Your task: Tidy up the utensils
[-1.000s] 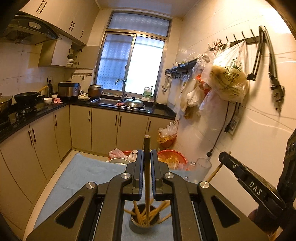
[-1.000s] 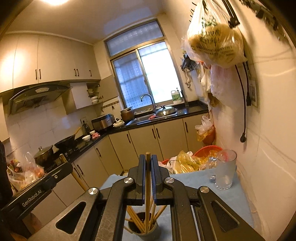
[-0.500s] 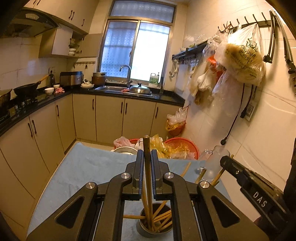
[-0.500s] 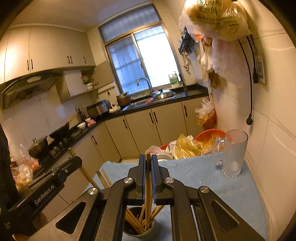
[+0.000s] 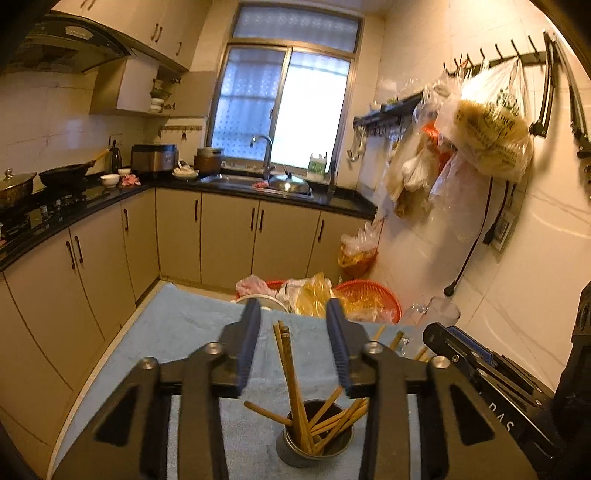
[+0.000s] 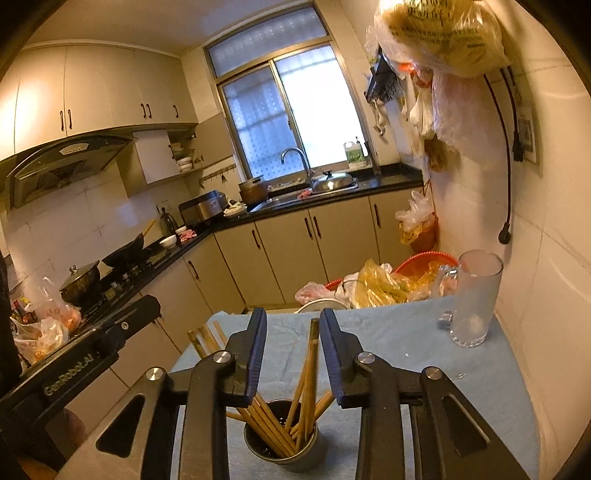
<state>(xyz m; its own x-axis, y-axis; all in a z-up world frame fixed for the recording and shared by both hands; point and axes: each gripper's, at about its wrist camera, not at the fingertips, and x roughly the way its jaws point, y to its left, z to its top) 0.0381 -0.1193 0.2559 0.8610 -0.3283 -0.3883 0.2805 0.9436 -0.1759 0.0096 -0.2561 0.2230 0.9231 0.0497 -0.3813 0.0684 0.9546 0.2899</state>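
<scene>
One metal cup (image 6: 286, 441) of wooden chopsticks (image 6: 306, 376) stands near the front of the blue-covered bench (image 6: 406, 339), with one glass mug (image 6: 476, 299) far right. Both the left gripper (image 5: 291, 345) and right gripper (image 6: 293, 345) have just been opening; each is now partly open around an upright chopstick without pressing it.

"GenRobot.AI" in white on black body of left tool (image 6: 85, 354), seen from right wrist. "DAS" partly readable on right tool (image 5: 495, 380). Hanging bag (image 6: 439, 33) print illegible.
</scene>
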